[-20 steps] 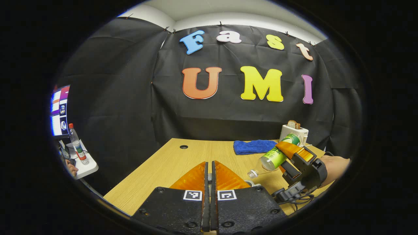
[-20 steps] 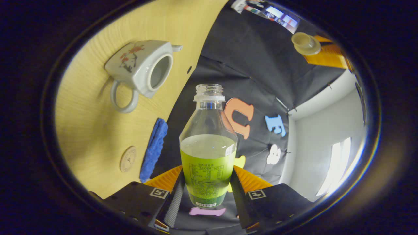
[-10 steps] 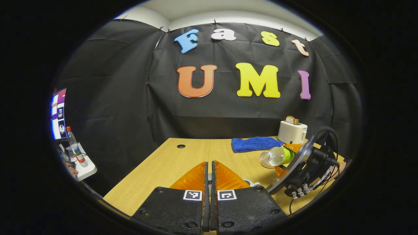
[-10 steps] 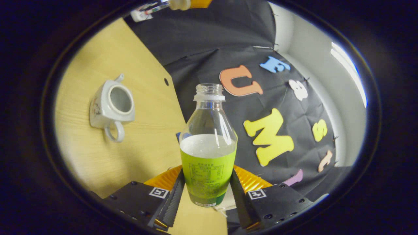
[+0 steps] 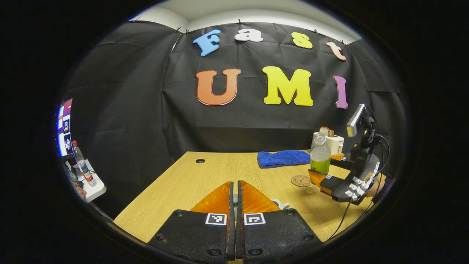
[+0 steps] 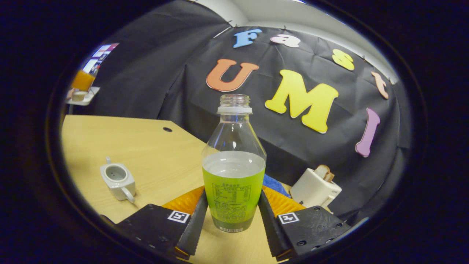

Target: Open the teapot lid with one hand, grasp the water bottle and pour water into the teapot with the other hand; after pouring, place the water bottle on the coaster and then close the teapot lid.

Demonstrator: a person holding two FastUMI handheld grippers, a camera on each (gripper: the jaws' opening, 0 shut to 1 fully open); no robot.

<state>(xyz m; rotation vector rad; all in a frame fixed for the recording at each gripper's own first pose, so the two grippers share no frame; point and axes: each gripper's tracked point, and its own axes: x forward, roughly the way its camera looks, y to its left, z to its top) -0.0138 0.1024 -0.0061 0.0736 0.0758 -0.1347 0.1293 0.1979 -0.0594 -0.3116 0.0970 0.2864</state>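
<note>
Left gripper: the two fingers stand pressed together in the left gripper view. The right gripper view shows this gripper far off at the left, above the tabletop, with the pale teapot lid at its tip; whether both fingers press on the lid cannot be told at that distance. Risk: a loose pinch lets the lid fall onto the tabletop.

Teapot: it stands upright on the tabletop, mouth uncovered, handle toward the camera. Risk: it remains open to spills until the lid returns, and a lid brought down off-centre can strike the rim.

Coaster: it lies flat on the tabletop, just left of the bottle and apart from it.

Water bottle: it is upright, uncapped and partly full, held above the tabletop. The right gripper clamps it low on the label, a finger on each side. Risk: any tilt or abrupt lowering can slosh water through the open neck. Risk: a landing on the coaster's edge leaves the bottle canted, and release can tip it.

Blue cloth and toaster: both lie behind the coaster, near the placement path. Risk: a wide swing can brush them.
</note>
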